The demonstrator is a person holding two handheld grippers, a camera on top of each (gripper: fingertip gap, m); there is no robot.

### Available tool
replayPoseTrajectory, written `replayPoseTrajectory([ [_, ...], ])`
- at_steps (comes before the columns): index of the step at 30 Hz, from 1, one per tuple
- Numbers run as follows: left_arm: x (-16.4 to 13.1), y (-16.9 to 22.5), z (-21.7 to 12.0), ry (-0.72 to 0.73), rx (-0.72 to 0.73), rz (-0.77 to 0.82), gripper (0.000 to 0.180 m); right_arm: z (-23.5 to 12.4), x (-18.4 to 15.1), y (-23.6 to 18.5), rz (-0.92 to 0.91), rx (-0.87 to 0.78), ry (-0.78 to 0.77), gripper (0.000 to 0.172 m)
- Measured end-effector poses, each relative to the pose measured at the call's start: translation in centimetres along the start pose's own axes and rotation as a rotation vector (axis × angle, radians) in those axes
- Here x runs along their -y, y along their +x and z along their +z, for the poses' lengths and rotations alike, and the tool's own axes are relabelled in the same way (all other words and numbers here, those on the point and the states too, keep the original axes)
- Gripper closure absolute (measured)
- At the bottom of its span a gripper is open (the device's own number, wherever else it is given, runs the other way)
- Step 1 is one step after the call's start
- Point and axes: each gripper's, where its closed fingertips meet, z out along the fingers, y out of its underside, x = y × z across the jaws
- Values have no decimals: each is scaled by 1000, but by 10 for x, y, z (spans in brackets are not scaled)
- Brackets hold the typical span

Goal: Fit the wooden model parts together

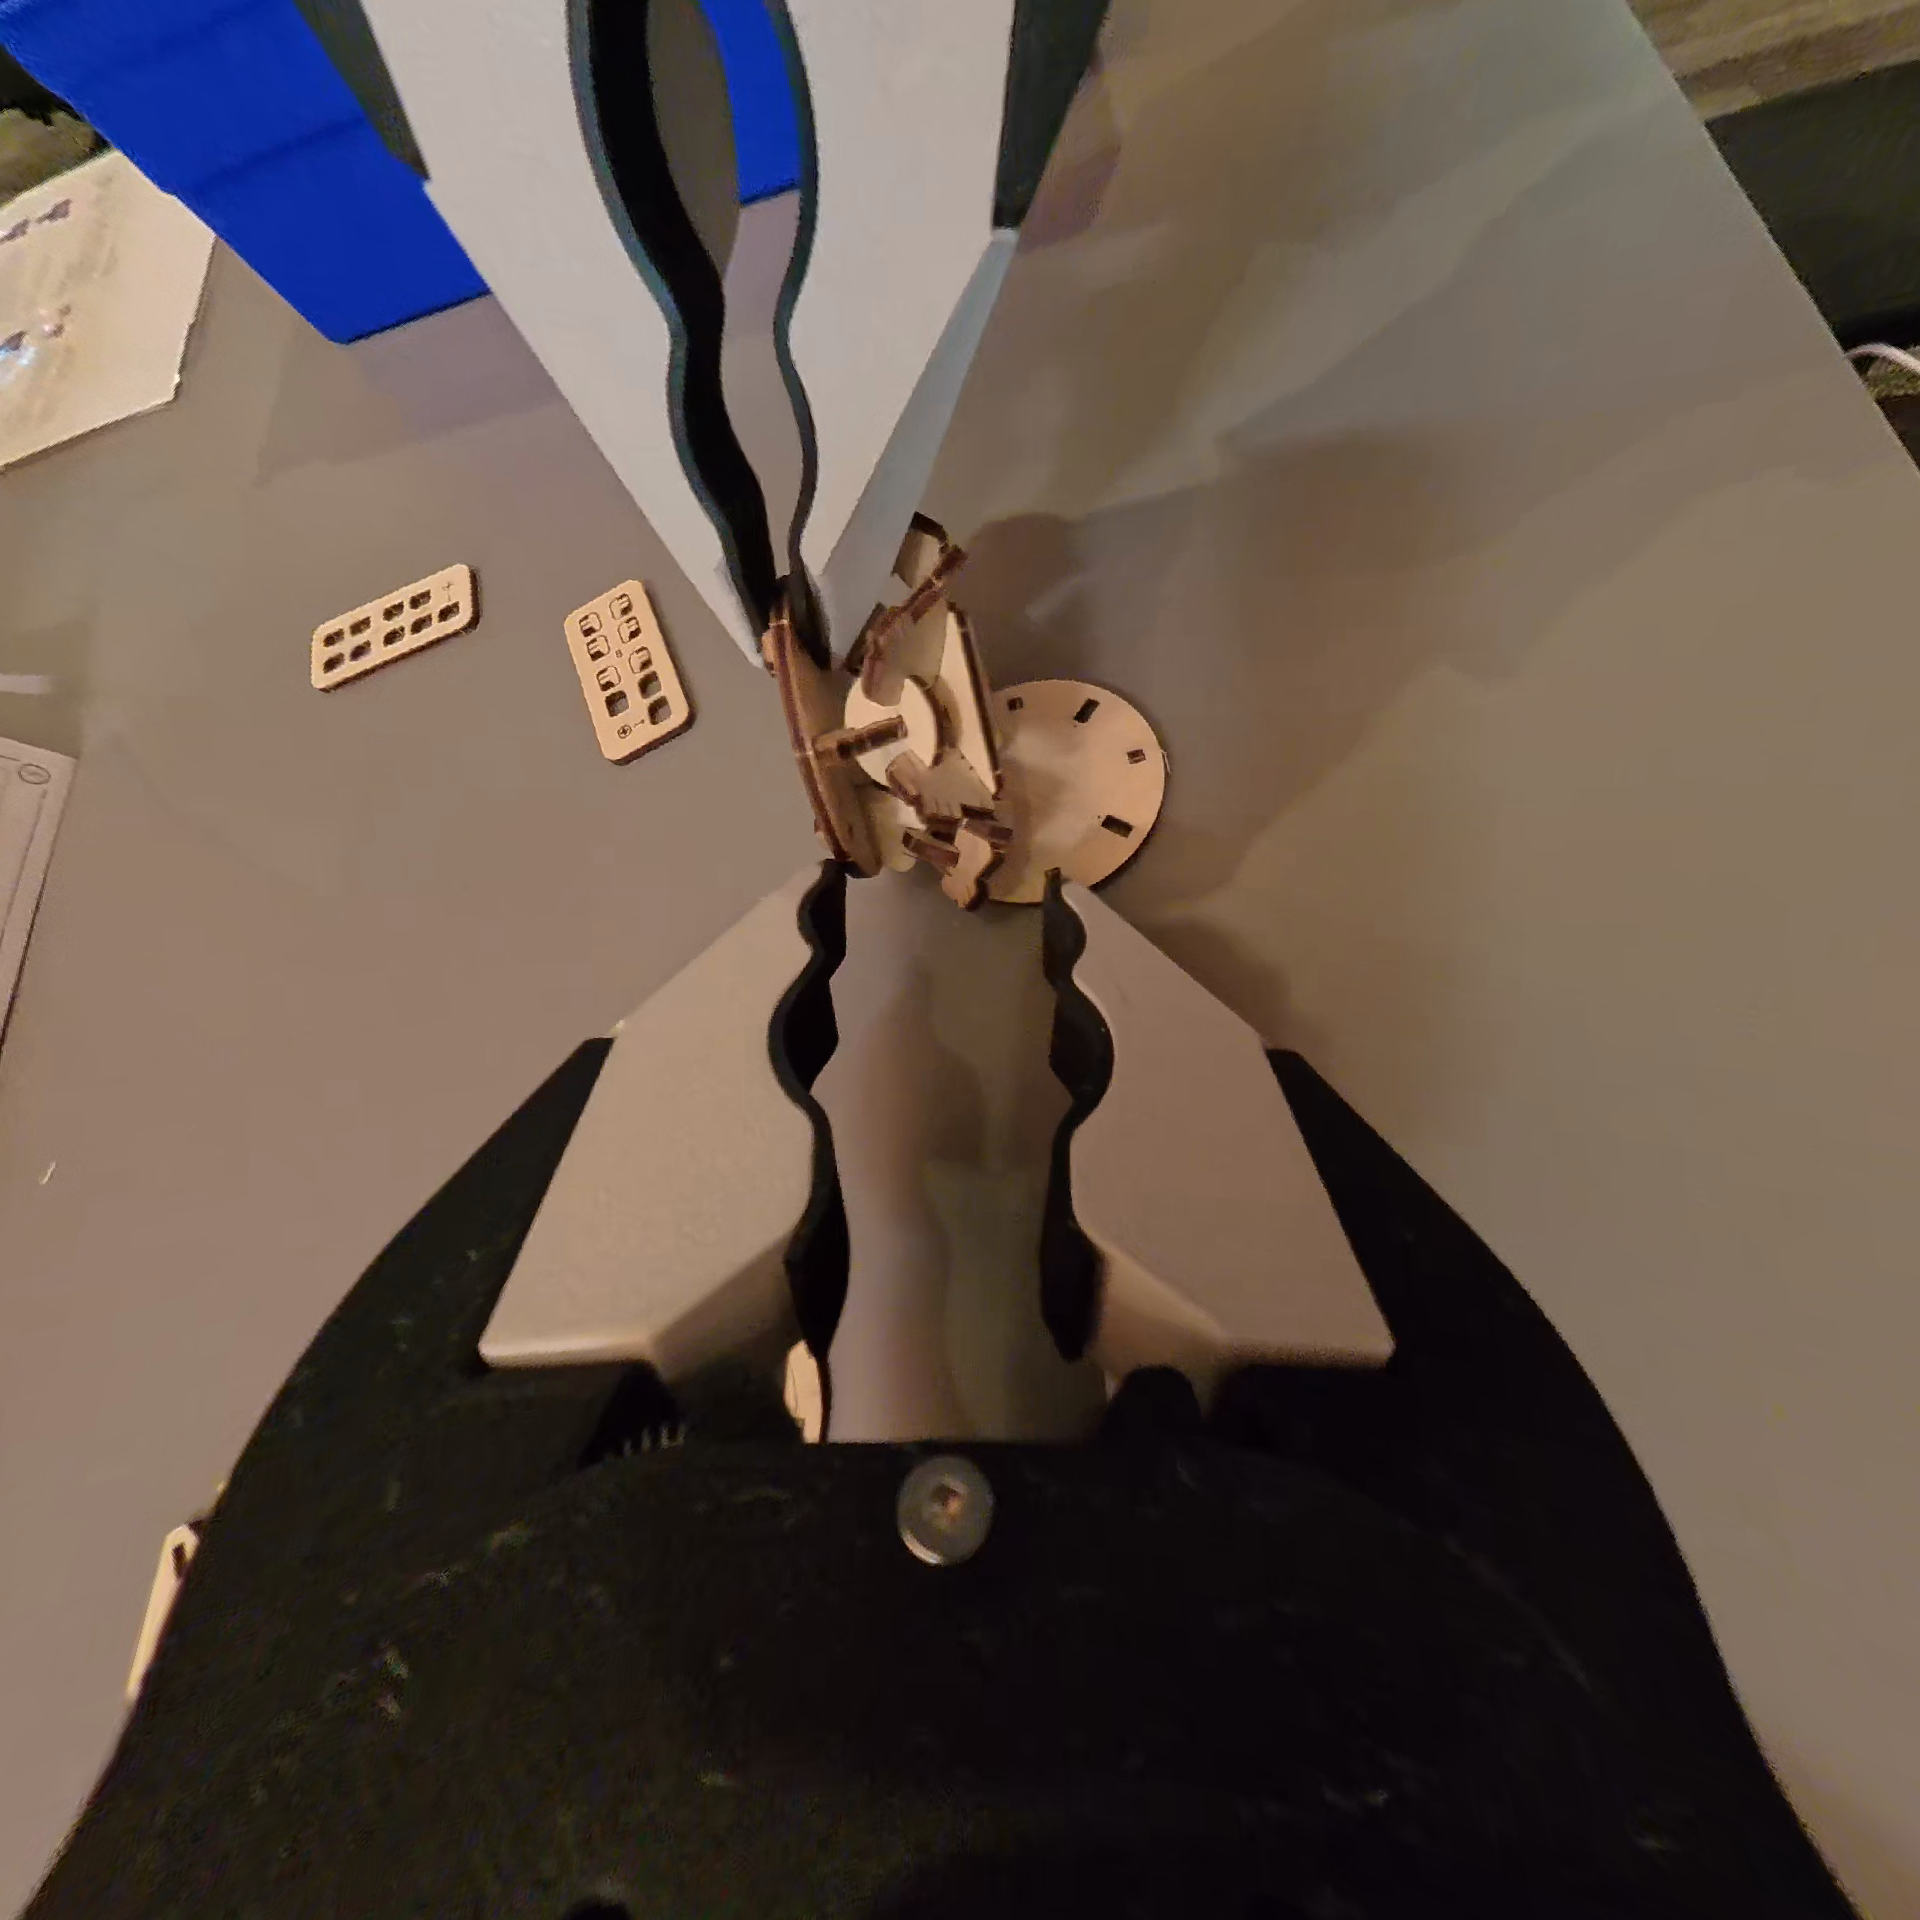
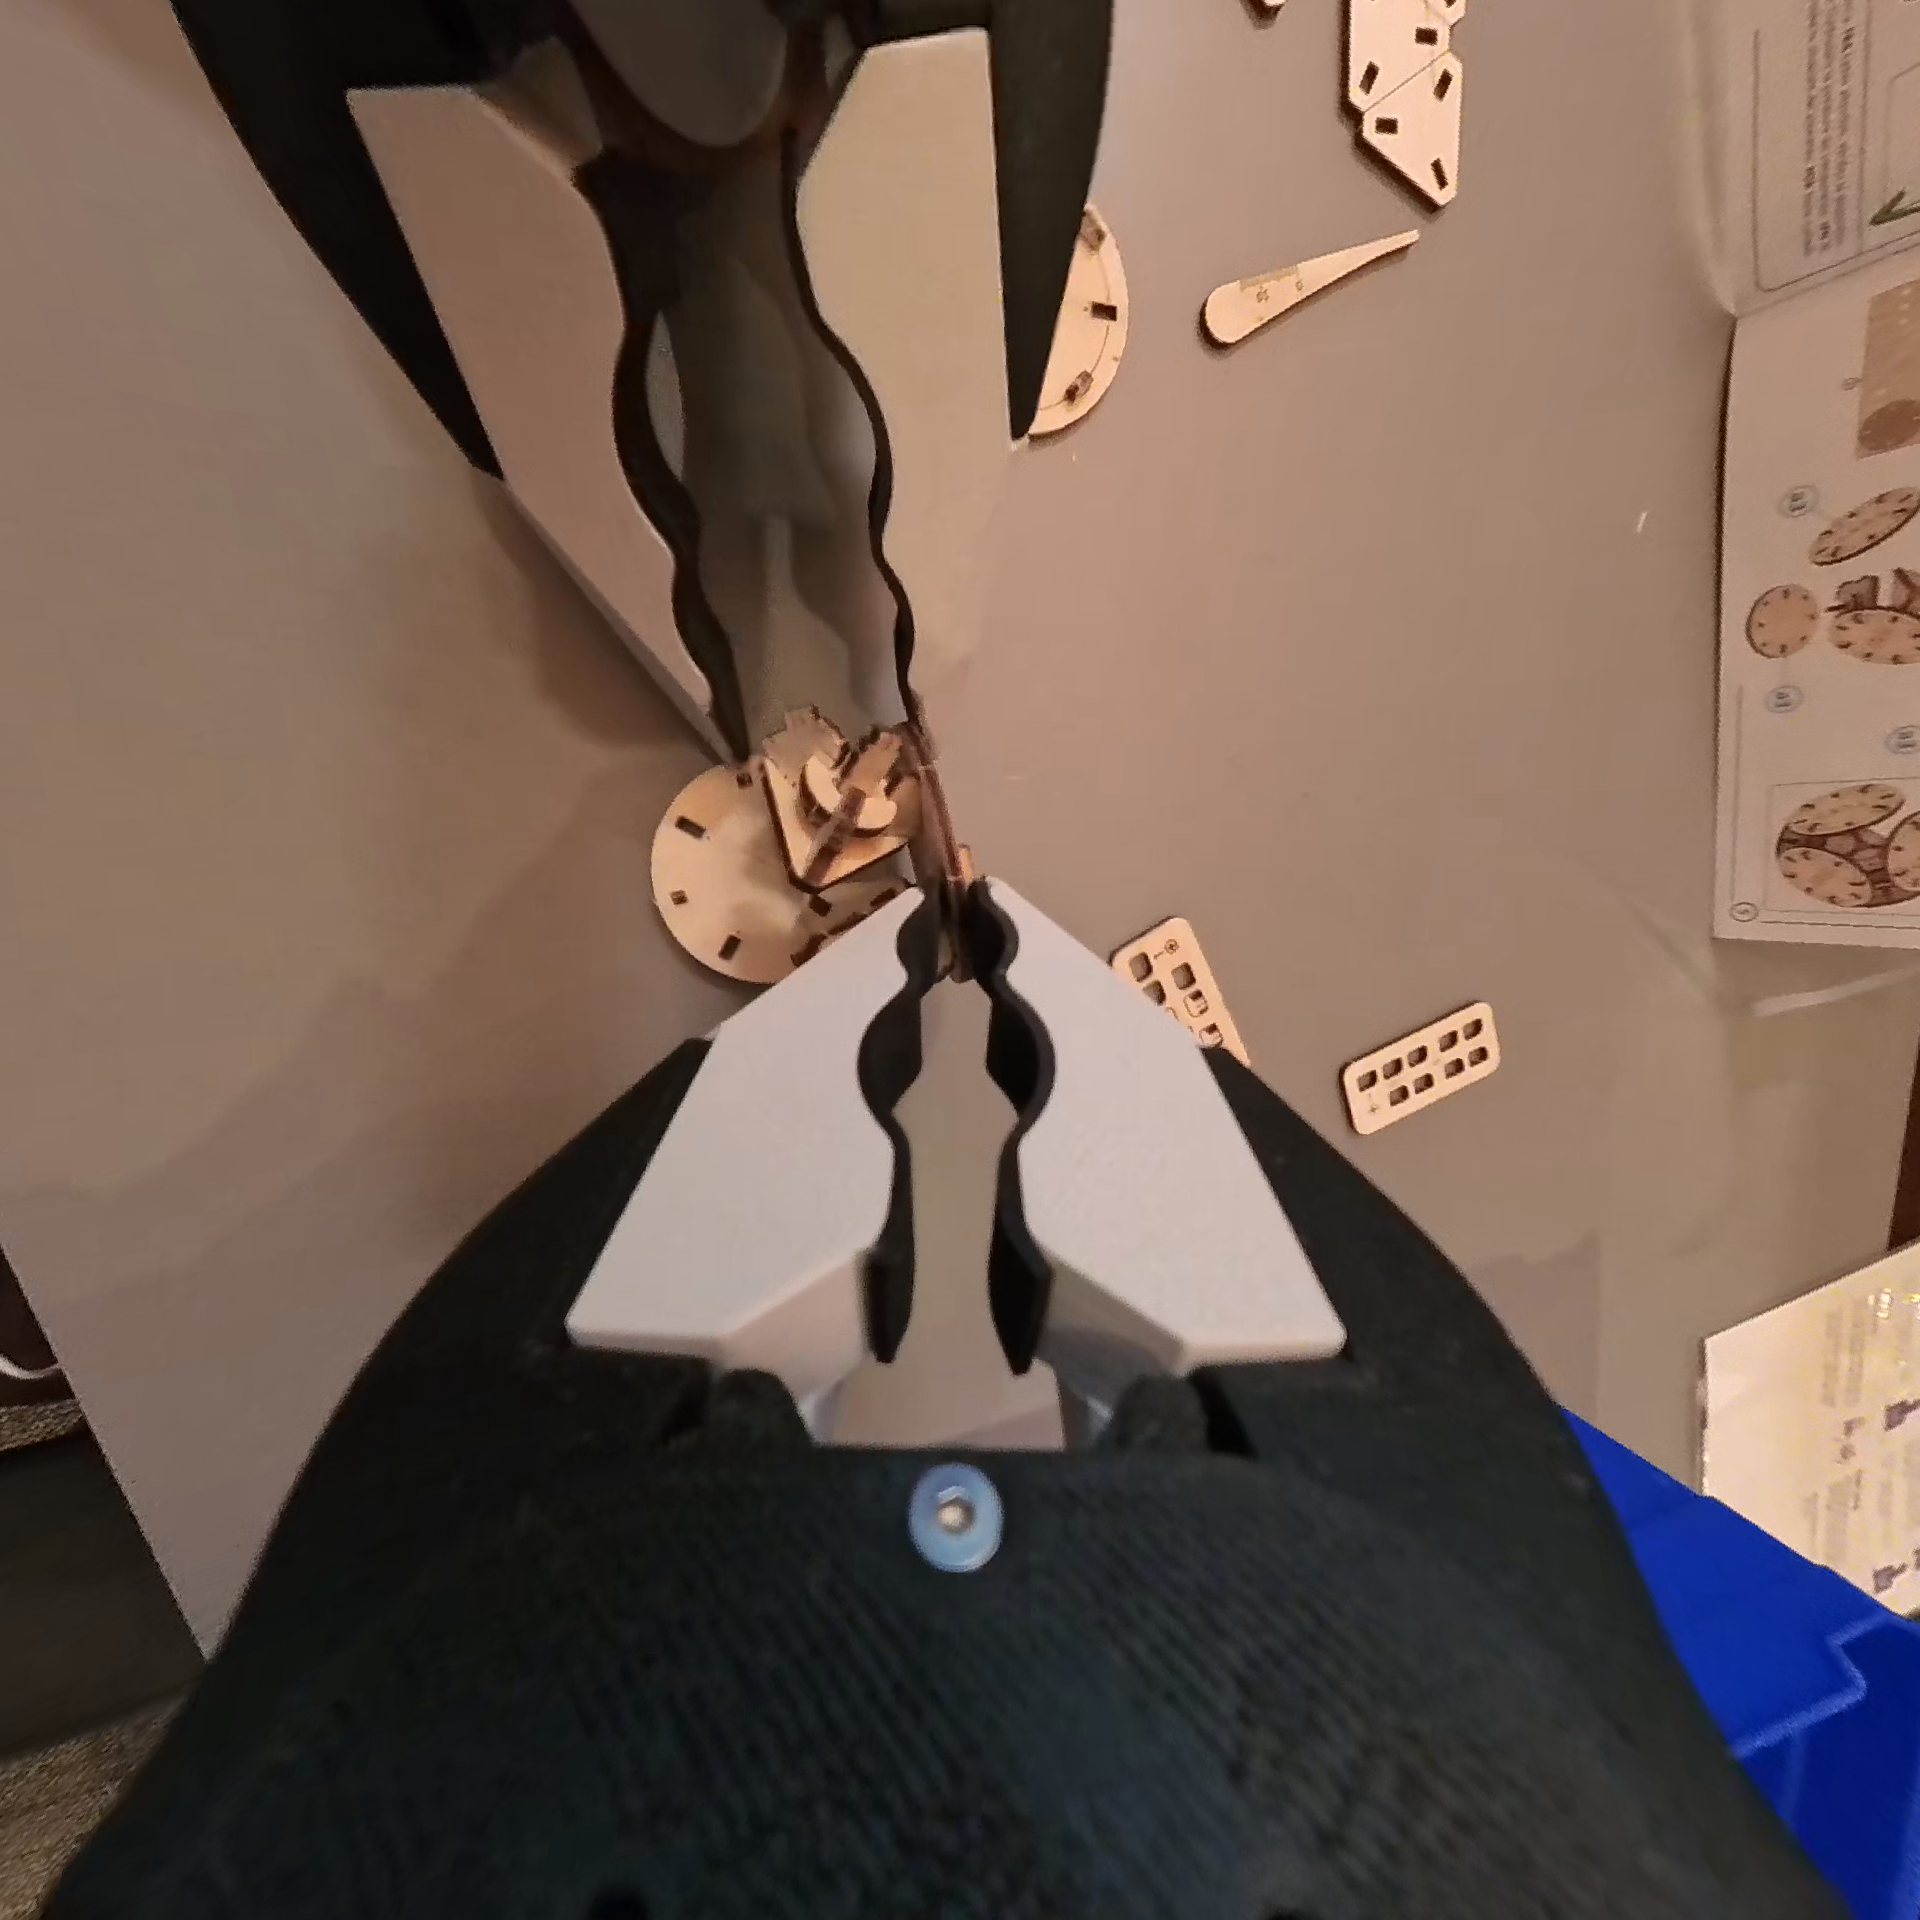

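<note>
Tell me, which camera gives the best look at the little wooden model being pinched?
The left wrist view: the wooden model faces it, showing hub, pegs and the right gripper clamping its edge disc. The right wrist view shows that disc edge-on between its own pads, the model smaller and partly hidden.

Your own right gripper (image 2: 948, 935) covers the near edge of the slotted wooden disc (image 2: 691, 883) and part of one punched wooden strip (image 2: 1174, 987). The instruction booklet (image 2: 1818, 644) and blue bin (image 2: 1766, 1662) run off the picture's right edge. On the wooden assembly (image 1: 894, 748) the small joints blur, so you cannot make out how the pieces lock.
</note>
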Motion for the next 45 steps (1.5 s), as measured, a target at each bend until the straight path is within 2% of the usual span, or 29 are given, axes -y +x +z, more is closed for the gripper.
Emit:
replayPoseTrajectory([
  [11,12,-7,-3,76,12,-39,142,-1,2,-3,-8,-24,26,169],
  [17,10,-5,6,35,60,74,148,-2,1,-3,2,-15,28,169],
  [37,13,-8,10,8,154,162,148,-4,-3,-2,-13,-67,26,168],
  [40,9,-6,10,-3,117,127,145,-4,-4,-3,-27,-66,23,169],
  [42,0,-3,7,-52,69,101,136,-5,-5,-3,-30,-64,21,169],
  [45,-7,-7,-3,-56,51,59,135,-5,-7,-2,-21,-53,19,169],
])
